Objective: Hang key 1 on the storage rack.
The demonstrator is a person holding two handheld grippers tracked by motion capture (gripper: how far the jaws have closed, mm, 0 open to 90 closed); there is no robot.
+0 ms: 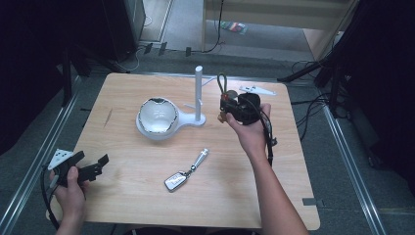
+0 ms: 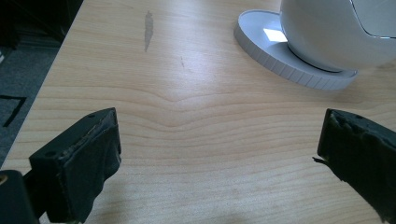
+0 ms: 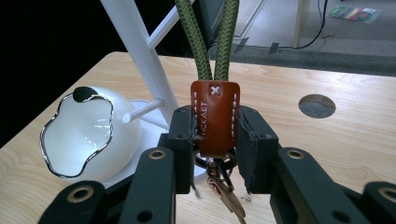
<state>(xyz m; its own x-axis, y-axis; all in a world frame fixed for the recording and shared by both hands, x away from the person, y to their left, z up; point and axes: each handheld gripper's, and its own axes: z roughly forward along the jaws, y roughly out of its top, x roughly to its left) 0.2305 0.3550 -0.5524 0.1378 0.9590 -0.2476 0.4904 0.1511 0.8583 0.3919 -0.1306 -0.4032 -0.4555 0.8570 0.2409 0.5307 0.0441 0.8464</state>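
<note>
My right gripper (image 3: 215, 128) is shut on a keychain: a brown leather tab (image 3: 215, 116) with a green cord loop (image 3: 212, 37) standing up above it and keys (image 3: 224, 191) hanging below. In the high view that gripper (image 1: 229, 105) is lifted over the table, just right of the white stand's post (image 1: 198, 93). A white egg-shaped bowl (image 1: 156, 117) sits on the stand's round base (image 2: 289, 70). A silver car key fob (image 1: 178, 179) lies at the table's middle front. My left gripper (image 1: 95, 169) rests low at the front left, open, with bare wood between its jaws.
A flat white bracket (image 1: 257, 89) lies at the far right of the wooden table (image 1: 122, 196). The stand carries short side pegs (image 3: 142, 109). A round cable hole (image 3: 316, 105) is in the tabletop. Dark floor, rails and cables surround the table.
</note>
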